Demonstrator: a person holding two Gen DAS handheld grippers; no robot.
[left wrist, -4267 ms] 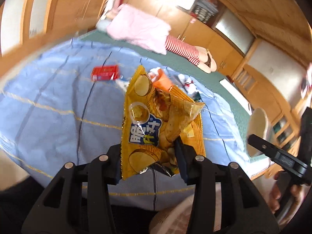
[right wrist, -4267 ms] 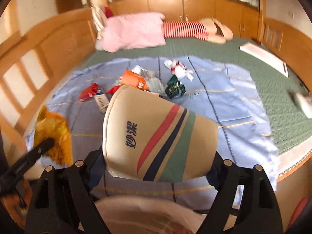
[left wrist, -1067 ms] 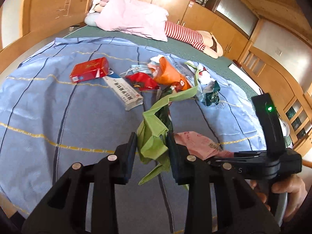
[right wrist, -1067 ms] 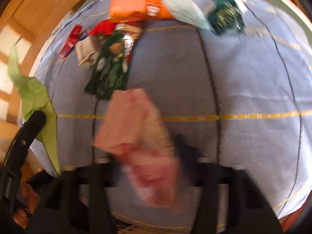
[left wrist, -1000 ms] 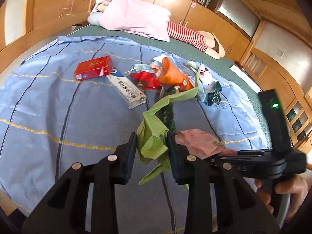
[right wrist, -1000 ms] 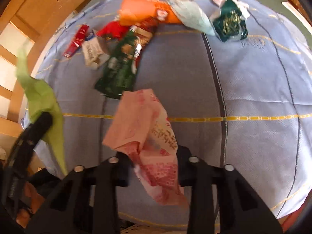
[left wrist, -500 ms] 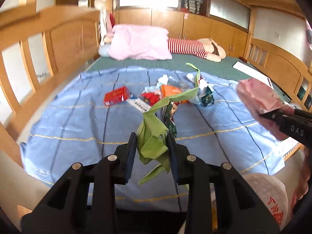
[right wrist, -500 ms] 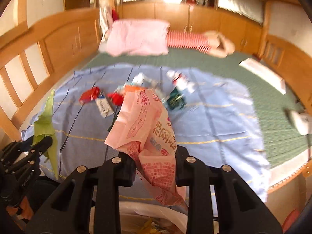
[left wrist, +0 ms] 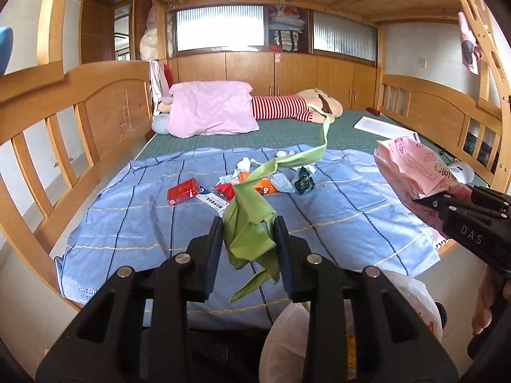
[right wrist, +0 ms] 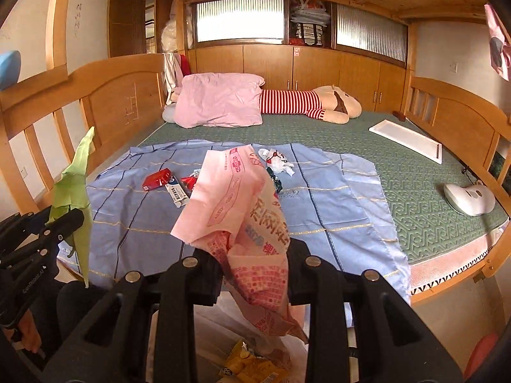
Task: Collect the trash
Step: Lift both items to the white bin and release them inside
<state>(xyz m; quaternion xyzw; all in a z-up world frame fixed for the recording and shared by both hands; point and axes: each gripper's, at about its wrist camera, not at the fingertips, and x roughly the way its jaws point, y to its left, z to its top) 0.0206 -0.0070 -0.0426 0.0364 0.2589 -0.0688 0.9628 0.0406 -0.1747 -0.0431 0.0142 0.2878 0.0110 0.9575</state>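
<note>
Over the near edge of the bed, the left gripper (left wrist: 247, 239) clamps a green wrapper (left wrist: 249, 226); far behind it on the blue sheet (left wrist: 127, 223) a red box (left wrist: 182, 191) and other litter (left wrist: 271, 182) await collection. From the right gripper (right wrist: 254, 274), clenched on a pink wrapper (right wrist: 242, 210), a white trash bag (right wrist: 223, 335) shows directly below, a yellow packet (right wrist: 249, 367) inside.

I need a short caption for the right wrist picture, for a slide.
Right gripper holding a pink wrapper above a trash bag, with more litter left on the blue sheet.
</note>
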